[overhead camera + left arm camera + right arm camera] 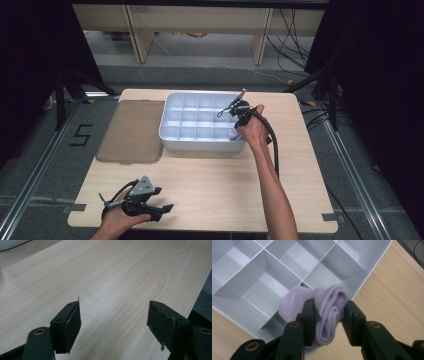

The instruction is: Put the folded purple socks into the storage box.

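Observation:
A white organiser tray (170, 135) with several square compartments stands on the far middle of the wooden table. My right gripper (329, 312) is shut on a rolled lilac sock (324, 307) and holds it over the tray's (374, 262) near right corner compartment. In the high view that gripper (239, 122) points down at the tray's front right corner, and a bit of the sock (233, 133) peeks out beside the hand. My left gripper (162, 210) rests near the table's front left edge. Its jaws (113, 322) stand open over bare wood with nothing between them.
A brown translucent lid (131, 131) lies flat to the left of the tray. The table's right edge (200, 282) runs close to the left gripper's far jaw. Shelving legs and cables stand on the floor beyond the table.

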`<state>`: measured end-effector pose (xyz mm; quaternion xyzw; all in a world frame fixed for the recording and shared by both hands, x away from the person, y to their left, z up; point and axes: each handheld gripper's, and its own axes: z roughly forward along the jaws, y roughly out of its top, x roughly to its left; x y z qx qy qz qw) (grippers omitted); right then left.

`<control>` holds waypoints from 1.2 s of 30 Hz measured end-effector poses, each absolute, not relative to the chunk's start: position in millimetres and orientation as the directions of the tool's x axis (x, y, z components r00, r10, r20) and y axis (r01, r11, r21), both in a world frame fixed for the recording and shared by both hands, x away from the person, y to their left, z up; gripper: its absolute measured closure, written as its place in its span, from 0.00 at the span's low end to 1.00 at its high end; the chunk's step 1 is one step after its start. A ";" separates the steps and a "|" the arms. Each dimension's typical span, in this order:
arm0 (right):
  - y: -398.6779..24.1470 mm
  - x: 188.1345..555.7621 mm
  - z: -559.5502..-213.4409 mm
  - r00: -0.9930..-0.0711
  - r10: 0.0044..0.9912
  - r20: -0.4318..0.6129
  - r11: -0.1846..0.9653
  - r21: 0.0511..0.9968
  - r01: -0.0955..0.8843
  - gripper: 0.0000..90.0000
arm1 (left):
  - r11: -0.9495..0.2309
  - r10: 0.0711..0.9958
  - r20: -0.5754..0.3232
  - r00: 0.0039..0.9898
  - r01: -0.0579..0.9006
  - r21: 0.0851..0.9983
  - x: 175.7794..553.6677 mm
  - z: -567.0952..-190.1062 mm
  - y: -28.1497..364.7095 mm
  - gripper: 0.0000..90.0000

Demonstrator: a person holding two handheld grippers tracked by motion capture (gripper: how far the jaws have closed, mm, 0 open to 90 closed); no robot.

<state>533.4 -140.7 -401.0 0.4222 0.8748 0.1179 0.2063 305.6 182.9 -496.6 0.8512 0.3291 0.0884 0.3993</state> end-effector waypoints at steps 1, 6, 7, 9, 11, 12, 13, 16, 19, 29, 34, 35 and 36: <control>-140.3 534.0 -402.9 -0.557 0.790 -0.255 0.611 0.384 0.692 0.73 | -0.463 0.630 -0.115 0.768 0.490 0.738 305.5 -496.7 182.7 0.29; -137.8 534.8 -413.7 -0.564 0.782 -0.267 0.623 0.372 0.688 0.73 | -0.473 0.630 -0.105 0.770 0.487 0.734 305.7 -496.3 183.3 0.29; -138.0 535.1 -417.0 -0.565 0.782 -0.263 0.622 0.374 0.688 0.73 | -0.473 0.630 -0.106 0.770 0.488 0.734 305.7 -496.4 183.2 0.29; -139.0 535.3 -420.6 -0.563 0.787 -0.252 0.615 0.382 0.690 0.72 | -0.473 0.629 -0.107 0.770 0.489 0.733 305.6 -496.5 183.2 0.29; -139.5 535.1 -422.2 -0.560 0.790 -0.249 0.611 0.396 0.686 0.70 | -0.464 0.632 -0.115 0.766 0.493 0.736 305.3 -496.9 182.7 0.29; -139.6 534.3 -421.2 -0.555 0.796 -0.240 0.602 0.400 0.691 0.69 | -0.463 0.636 -0.117 0.763 0.497 0.734 305.1 -496.9 182.6 0.29; -140.3 533.9 -419.4 -0.552 0.802 -0.228 0.593 0.412 0.692 0.68 | -0.464 0.635 -0.116 0.764 0.497 0.733 305.2 -496.9 182.6 0.29; -142.9 532.7 -413.3 -0.544 0.817 -0.191 0.568 0.431 0.701 0.60 | -0.462 0.633 -0.126 0.764 0.503 0.730 304.4 -496.9 182.1 0.29; -146.0 532.0 -404.5 -0.543 0.826 -0.154 0.544 0.472 0.694 0.60 | -0.460 0.631 -0.124 0.765 0.499 0.734 304.3 -497.2 181.6 0.29; -150.4 532.1 -402.6 -0.550 0.827 -0.113 0.532 0.472 0.703 0.93 | -0.471 0.613 -0.135 0.778 0.498 0.728 304.0 -497.7 180.9 0.29; -144.7 534.3 -421.2 -0.555 0.824 -0.110 0.544 0.427 0.723 0.96 | -0.472 0.626 -0.118 0.771 0.495 0.729 304.6 -498.4 180.7 0.29; -144.4 535.7 -424.7 -0.571 0.813 -0.111 0.558 0.427 0.711 0.96 | -0.477 0.620 -0.120 0.776 0.493 0.728 304.5 -498.0 181.0 0.29; -142.6 536.1 -427.4 -0.573 0.812 -0.109 0.559 0.423 0.713 0.96 | -0.474 0.629 -0.112 0.769 0.494 0.728 304.9 -498.5 180.8 0.29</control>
